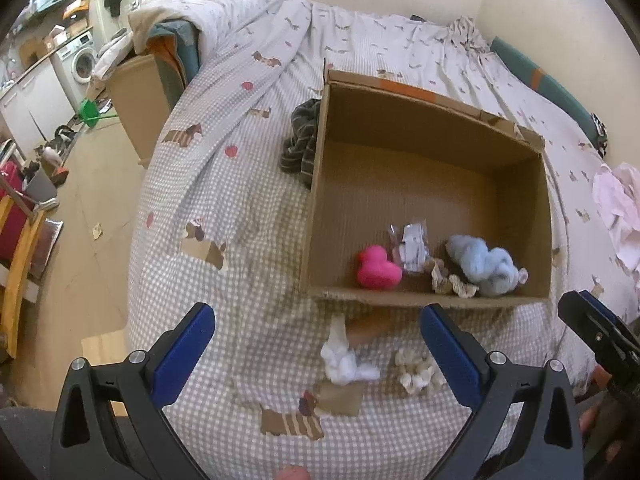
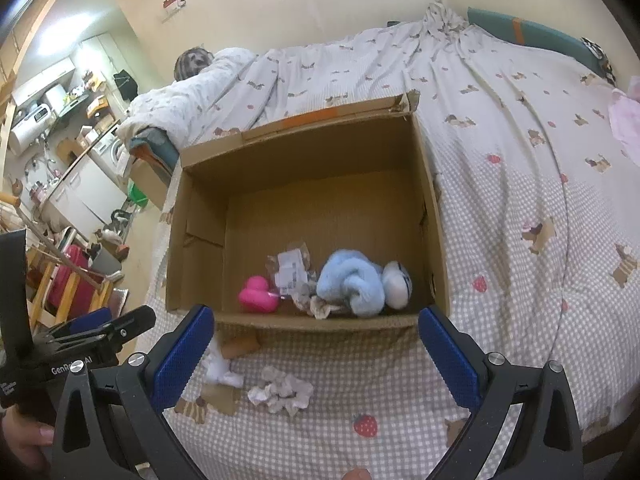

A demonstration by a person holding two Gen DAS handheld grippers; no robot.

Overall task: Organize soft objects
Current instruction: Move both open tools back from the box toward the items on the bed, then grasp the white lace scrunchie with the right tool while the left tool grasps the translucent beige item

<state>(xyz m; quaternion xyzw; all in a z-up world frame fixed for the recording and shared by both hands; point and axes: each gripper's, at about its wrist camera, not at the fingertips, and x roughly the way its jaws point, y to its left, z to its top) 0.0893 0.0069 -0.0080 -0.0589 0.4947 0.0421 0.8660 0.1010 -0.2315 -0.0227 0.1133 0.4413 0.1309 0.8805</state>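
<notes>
An open cardboard box (image 1: 516, 196) (image 2: 434, 216) stands on the bed. Inside it lie a pink plush (image 1: 378, 270) (image 2: 258, 295), a light blue plush (image 1: 482, 260) (image 2: 354, 280), a small clear packet (image 1: 412, 246) (image 2: 290, 270) and a beige crocheted piece (image 1: 450, 280) (image 2: 316, 304). On the bedspread in front of the box lie a white fluffy piece (image 1: 344, 360) (image 2: 220, 370) and a cream scrunchie (image 1: 418, 372) (image 2: 282, 394). My left gripper (image 1: 316, 356) is open and empty above them. My right gripper (image 2: 316, 354) is open and empty, facing the box.
A dark striped cloth (image 1: 302, 140) lies left of the box. A pink garment (image 1: 618, 208) (image 2: 626, 116) lies at the right. The checked bedspread (image 1: 240, 208) drops to the floor at the left, where a wooden chair (image 1: 20, 256) and clutter stand.
</notes>
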